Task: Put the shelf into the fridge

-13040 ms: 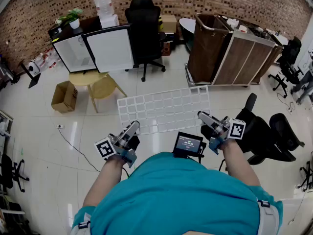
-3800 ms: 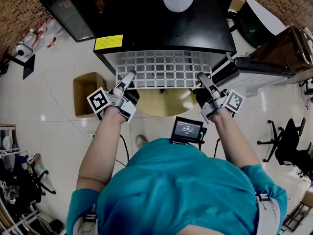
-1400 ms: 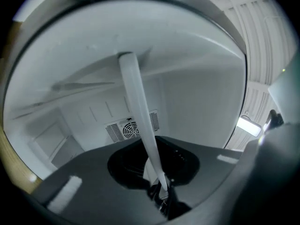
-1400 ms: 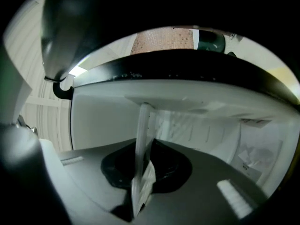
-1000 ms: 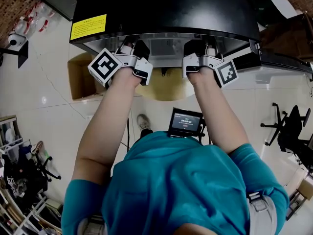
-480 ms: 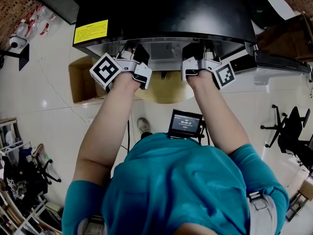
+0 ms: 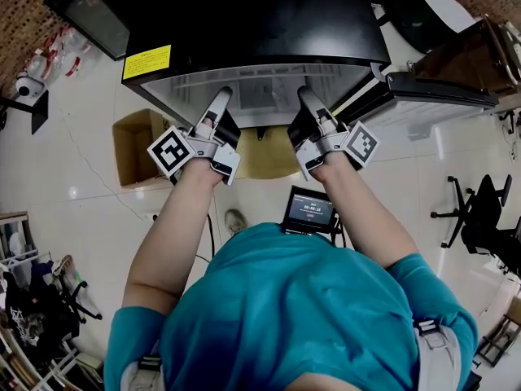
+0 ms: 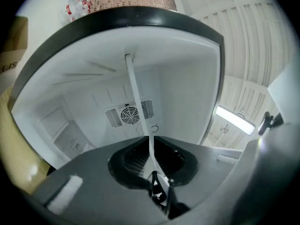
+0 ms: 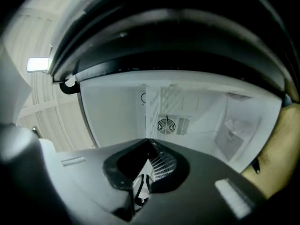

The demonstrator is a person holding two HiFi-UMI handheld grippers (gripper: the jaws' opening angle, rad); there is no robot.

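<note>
Shelf [image 7: 262, 90] is well inside the fridge [image 7: 260, 23] now, with only a strip of its white grid showing just under the fridge's black top edge. What's changed: a few seconds ago most of the grid was still sticking out in front of the fridge. Half a second ago both sets of jaws were tucked up under that top edge, and now they show in front of it again (could partly be the view shifting, hard to be sure).

Neither has let go though. The left gripper [image 7: 220, 98] has its jaws pinched on the shelf's wire edge, which runs off edge-on toward the fridge's back wall. The right gripper [image 7: 304, 98] is clamped on the grid the same way. So I'd call this the seating step: the shelf is in, I can't tell if it's seated level yet, and it hasn't been released.

Contents-wise, the fridge holds nothing else I can see, just a round fan vent [image 8: 130, 115] and a paper label [image 9: 230, 137] on the walls. Left of the fridge there's a cardboard box [image 7: 134, 145] on the floor, and I can't tell what's in it, if anything.
</note>
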